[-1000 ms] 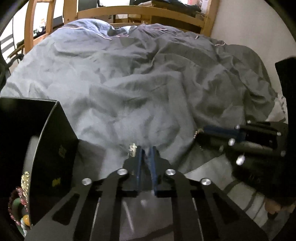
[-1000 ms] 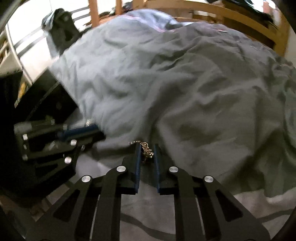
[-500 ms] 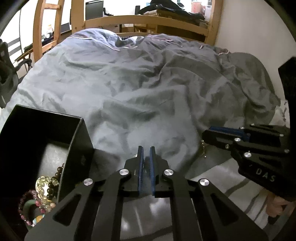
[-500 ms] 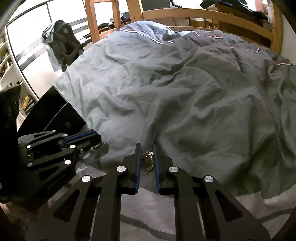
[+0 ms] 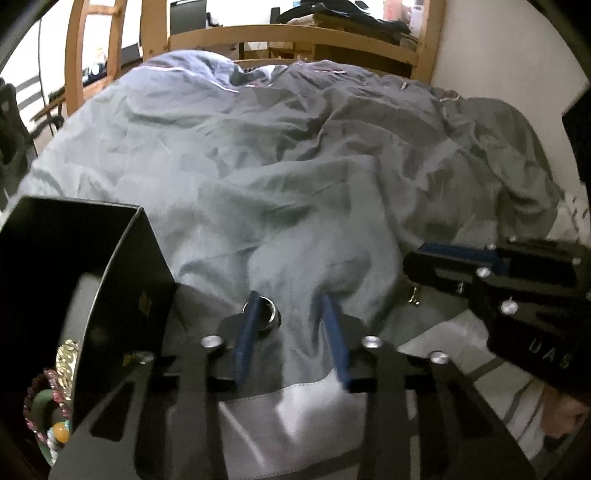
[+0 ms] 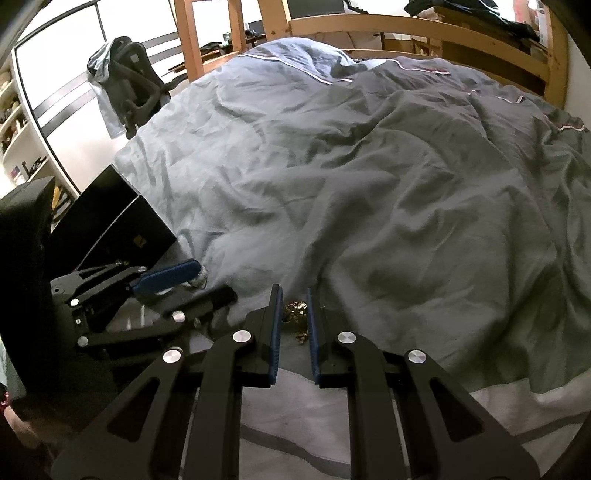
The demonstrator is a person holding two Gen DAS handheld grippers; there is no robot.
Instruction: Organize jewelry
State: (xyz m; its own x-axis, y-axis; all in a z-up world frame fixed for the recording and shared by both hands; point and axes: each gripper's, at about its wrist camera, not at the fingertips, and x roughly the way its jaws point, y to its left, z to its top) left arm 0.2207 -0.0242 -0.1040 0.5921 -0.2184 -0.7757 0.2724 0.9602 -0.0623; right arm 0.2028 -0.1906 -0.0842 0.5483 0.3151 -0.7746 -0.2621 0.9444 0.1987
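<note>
Left jaws opening since; ring (image 5: 266, 313) against left pad.

Rumpled grey duvet (image 6: 388, 192), wooden bed frame (image 6: 406, 26) (pale), white wall (image 5: 491, 55)

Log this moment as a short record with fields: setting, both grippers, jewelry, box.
setting: bed with a rumpled grey duvet, wooden bed frame behind
left gripper: jaws opening, a silver ring beside its left pad, over the duvet
right gripper: jaws close on a gold chain, its end dangling
box: open black box at the left gripper's left, holding beaded bracelets and a gold piece
not clear: whether the ring rests on the duvet or sticks to the pad
</note>
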